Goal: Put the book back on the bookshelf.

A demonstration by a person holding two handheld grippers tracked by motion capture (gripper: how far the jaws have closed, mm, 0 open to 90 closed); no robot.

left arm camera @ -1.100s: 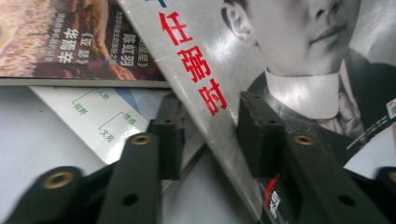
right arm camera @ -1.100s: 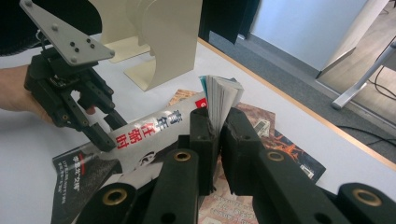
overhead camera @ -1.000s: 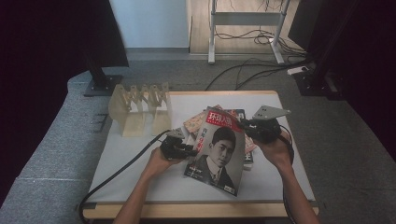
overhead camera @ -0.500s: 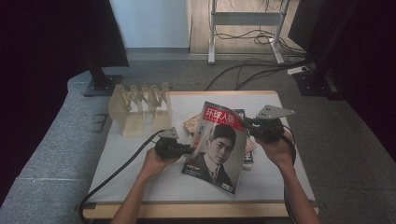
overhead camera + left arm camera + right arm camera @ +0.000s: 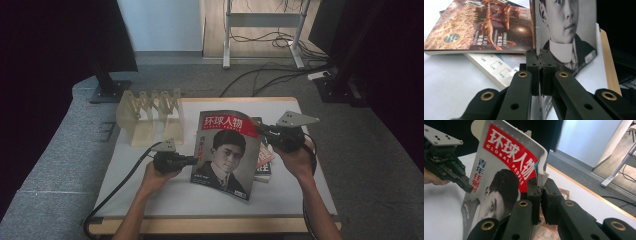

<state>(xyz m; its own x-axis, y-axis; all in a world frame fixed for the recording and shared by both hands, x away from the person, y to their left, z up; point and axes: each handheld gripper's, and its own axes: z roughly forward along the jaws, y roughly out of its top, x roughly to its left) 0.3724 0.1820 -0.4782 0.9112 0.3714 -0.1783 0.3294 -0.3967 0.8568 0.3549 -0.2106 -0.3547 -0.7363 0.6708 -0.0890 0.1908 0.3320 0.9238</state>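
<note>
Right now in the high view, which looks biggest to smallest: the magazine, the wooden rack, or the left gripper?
1. magazine
2. wooden rack, nearly as big but farther away, so unsure
3. left gripper, clearly smallest

books (image 5: 264, 159): mostly hidden behind magazine (image 5: 226, 147) | magazine's lower edge: cut off, left gripper view

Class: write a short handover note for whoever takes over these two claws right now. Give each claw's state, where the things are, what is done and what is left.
Left claw: shut on the magazine's left edge.
Right claw: shut on its right edge, near the top.
Magazine: held upright and tilted above the table, cover toward the person, over the books lying flat on the table.
Rack: stands at the table's far left, slots empty.
Done: magazine lifted off the pile.
Left: probably carry it to the rack and slot it in; the books remain.
</note>
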